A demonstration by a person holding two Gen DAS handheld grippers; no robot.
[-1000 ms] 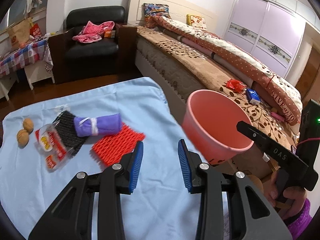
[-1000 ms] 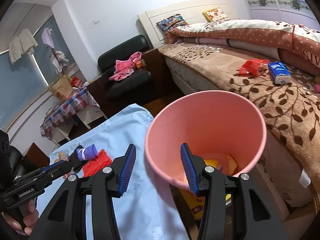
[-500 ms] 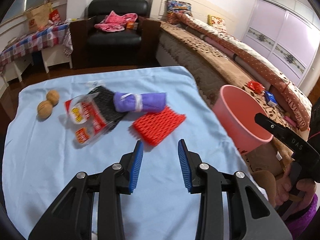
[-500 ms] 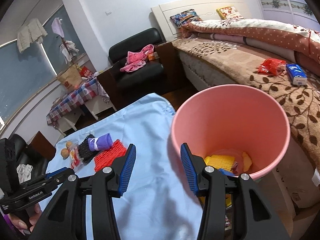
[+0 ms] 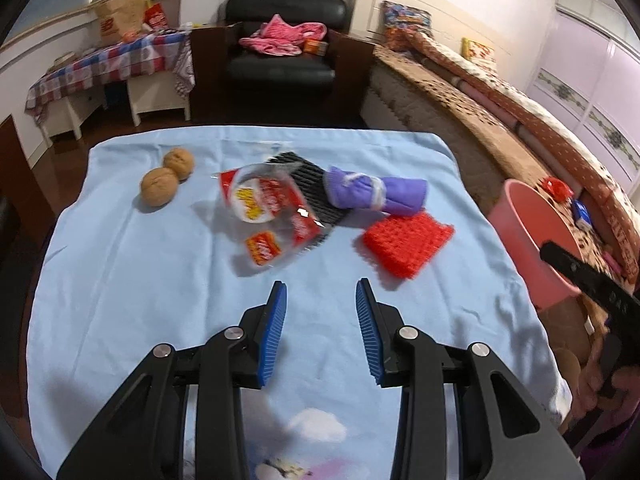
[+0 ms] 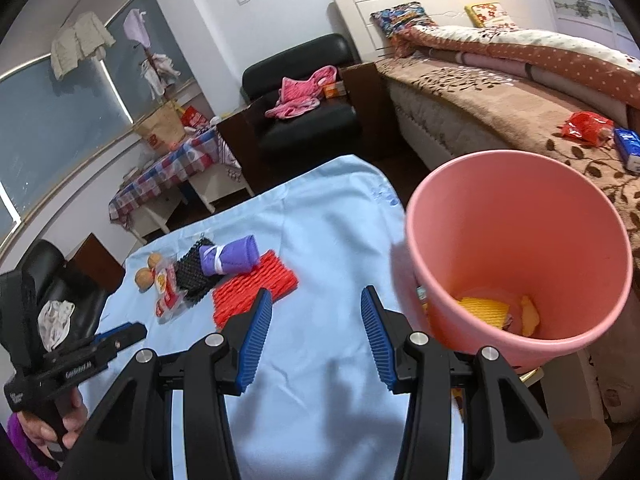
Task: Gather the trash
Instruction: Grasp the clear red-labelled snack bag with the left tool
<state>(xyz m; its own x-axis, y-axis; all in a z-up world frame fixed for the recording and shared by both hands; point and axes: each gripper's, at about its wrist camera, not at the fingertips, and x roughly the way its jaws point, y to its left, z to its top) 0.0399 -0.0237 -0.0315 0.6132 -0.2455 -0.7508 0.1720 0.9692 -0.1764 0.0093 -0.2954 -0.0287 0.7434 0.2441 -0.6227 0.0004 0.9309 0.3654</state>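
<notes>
Red-and-clear snack wrapper (image 5: 272, 216) bears yellow lettering, too blurred to read.

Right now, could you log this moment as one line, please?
left gripper: open, empty | right gripper: open, empty | pink bin: holds yellow scraps

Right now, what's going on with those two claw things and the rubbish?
Left gripper and right gripper: jaws open, empty. Red foam net on blue cloth, uncollected. Pink plastic bin beside the table. Nothing in the way.

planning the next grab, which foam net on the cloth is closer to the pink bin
The red foam net: it lies nearest the pink bin; the black net sits farther off.
</notes>
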